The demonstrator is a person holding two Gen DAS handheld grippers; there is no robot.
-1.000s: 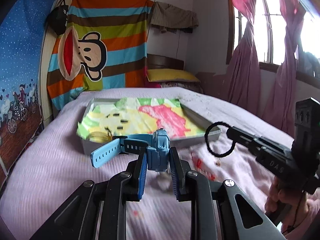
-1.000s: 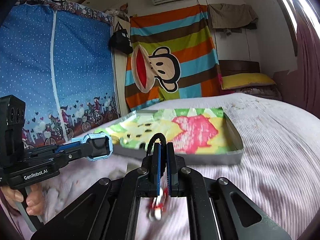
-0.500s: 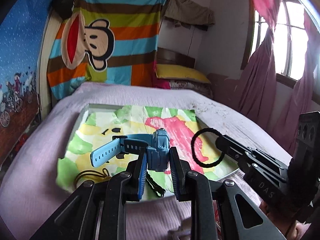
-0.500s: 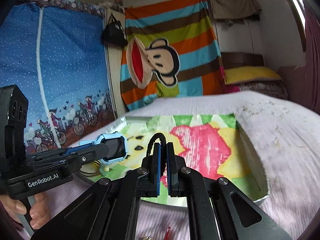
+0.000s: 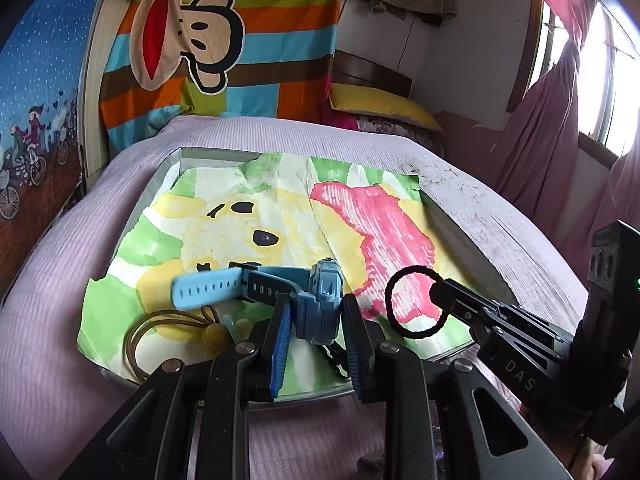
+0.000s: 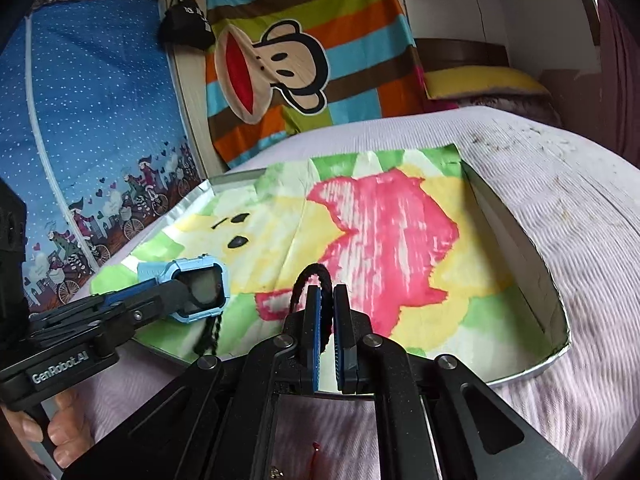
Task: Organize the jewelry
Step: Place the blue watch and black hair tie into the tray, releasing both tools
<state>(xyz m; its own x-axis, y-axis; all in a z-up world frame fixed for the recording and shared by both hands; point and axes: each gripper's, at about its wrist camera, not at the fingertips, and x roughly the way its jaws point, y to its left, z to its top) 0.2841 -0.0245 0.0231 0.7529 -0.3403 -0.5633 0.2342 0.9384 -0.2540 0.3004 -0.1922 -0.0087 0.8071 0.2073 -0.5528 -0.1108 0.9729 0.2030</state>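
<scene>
The left gripper (image 5: pixel 314 318) had its jaws pinching the case of a blue watch (image 5: pixel 320 304), whose strap (image 5: pixel 208 290) stuck out to the left over the near part of a tray (image 5: pixel 476 256). The right gripper (image 6: pixel 327 308) had its jaws pressed together on a black hair tie (image 6: pixel 314 280); in the left wrist view the loop (image 5: pixel 414 302) hung out to the left of its tips, over the pink patch of the painted paper (image 5: pixel 280 216) that lined the tray. Both things were held above the tray's near edge, the watch to the left of the tie (just beside it, not touching). On the paper at the near left lay a brown cord loop (image 5: pixel 160 324) with a yellowish bead (image 5: pixel 214 334). A dark braided cord (image 6: pixel 210 336) lay on the paper below the watch. The tray rested on a bed (image 6: pixel 560 168) with a pale purple cover. A hand (image 6: pixel 52 436) gripped the left gripper's handle.
</scene>
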